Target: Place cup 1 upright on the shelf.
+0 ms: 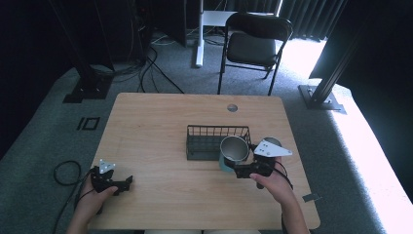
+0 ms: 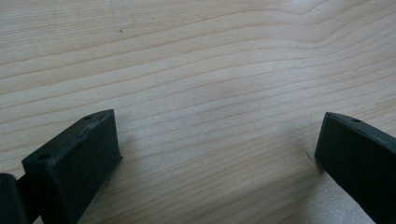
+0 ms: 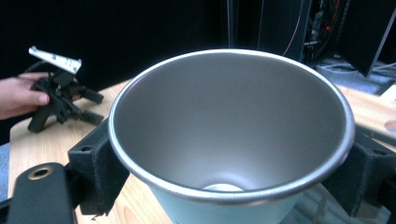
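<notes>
We have the right gripper [image 1: 238, 170] clamped on the cup [image 1: 234, 151], one jaw on each side of the pale teal body just under the steel rim, as the right gripper view shows with the cup [image 3: 229, 135] wedged between the black jaws. From the high view the cup stands upright near the right front of the tabletop [image 1: 160, 117], just in front of the wire basket [image 1: 204, 141] and right up against its near right corner; whether its base touches the wood or hangs just above it, we cannot tell.

Over on the left, our left gripper [image 1: 127, 184] rests low by the front left edge, jaws spread wide with nothing but bare wood between them.

How will this cup handle? We judge it light: it looks empty, a thin steel tumbler with a smooth coated outside. It is stiff, so it will not crush, but the wall is slick and tapers downward, so a loose squeeze could let it slide or tip. The hold just beneath the flared rim looks sound to us, since the lip acts as a stop. Keep it level and the squeeze firm.
</notes>
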`<state>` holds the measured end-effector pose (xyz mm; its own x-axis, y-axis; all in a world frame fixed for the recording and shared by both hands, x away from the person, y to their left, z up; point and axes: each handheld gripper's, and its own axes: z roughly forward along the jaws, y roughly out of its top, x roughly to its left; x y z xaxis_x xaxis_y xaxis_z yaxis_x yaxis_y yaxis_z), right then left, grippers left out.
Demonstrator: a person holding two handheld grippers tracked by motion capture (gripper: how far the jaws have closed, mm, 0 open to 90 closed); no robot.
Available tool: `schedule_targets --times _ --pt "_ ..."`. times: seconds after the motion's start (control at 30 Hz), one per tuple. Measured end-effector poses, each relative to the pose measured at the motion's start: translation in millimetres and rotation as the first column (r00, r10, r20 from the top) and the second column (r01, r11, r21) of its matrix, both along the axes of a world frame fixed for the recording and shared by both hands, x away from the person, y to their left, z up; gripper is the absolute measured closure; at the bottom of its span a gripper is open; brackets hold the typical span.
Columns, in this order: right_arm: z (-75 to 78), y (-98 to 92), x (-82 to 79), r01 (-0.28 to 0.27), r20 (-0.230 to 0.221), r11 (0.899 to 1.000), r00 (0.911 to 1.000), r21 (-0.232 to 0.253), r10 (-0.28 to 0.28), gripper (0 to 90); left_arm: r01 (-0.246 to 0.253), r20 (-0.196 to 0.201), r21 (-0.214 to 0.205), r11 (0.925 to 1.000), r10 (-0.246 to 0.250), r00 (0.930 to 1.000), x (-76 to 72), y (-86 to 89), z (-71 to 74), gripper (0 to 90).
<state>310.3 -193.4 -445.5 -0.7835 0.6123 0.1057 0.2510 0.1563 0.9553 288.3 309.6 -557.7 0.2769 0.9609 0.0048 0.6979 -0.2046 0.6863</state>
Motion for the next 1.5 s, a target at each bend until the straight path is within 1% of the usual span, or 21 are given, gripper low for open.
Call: schedule_targets --times 0.1,0.27,0.37,0.83,0.9,1.03,1.23,1.5 --pt "8.7 4.0 2.7 -0.003 0.013 1.0 0.9999 0.003 0.003 12.7 0.0 0.0 0.0 1.0 0.0 1.0 0.0 0.0 0.0 0.5" --pt "19.3 8.4 8.2 -0.007 0.032 1.0 0.9995 0.014 0.006 12.7 0.0 0.0 0.0 1.0 0.0 1.0 0.0 0.0 0.0 0.5" --pt "25.3 12.5 12.8 -0.004 0.043 1.0 0.9991 0.011 0.004 12.7 -0.001 0.001 -0.001 1.0 0.001 1.0 0.0 -0.1 -0.1 0.5" --pt "41.3 33.6 32.9 0.017 0.075 1.0 0.997 0.001 -0.017 12.7 0.0 0.0 0.0 1.0 0.0 1.0 0.0 0.0 0.0 0.5" --pt "42.7 36.7 35.5 0.021 0.075 1.0 0.9969 0.009 -0.022 12.7 0.0 0.0 0.001 1.0 0.0 1.0 0.0 0.1 0.0 0.5" --pt "45.2 44.0 41.8 0.033 0.082 0.999 0.996 0.006 -0.034 12.7 0.0 0.0 0.0 1.0 0.0 1.0 0.0 0.1 0.0 0.5" --pt "44.4 53.0 52.5 0.071 0.09 0.997 0.9934 0.007 -0.071 12.7 0.0 0.0 0.001 1.0 0.0 1.0 0.0 0.1 0.0 0.5" --pt "40.8 68.0 65.4 0.085 0.074 0.996 0.9936 -0.001 -0.085 12.7 0.0 0.001 0.0 1.0 0.0 1.0 0.0 0.0 0.0 0.5"
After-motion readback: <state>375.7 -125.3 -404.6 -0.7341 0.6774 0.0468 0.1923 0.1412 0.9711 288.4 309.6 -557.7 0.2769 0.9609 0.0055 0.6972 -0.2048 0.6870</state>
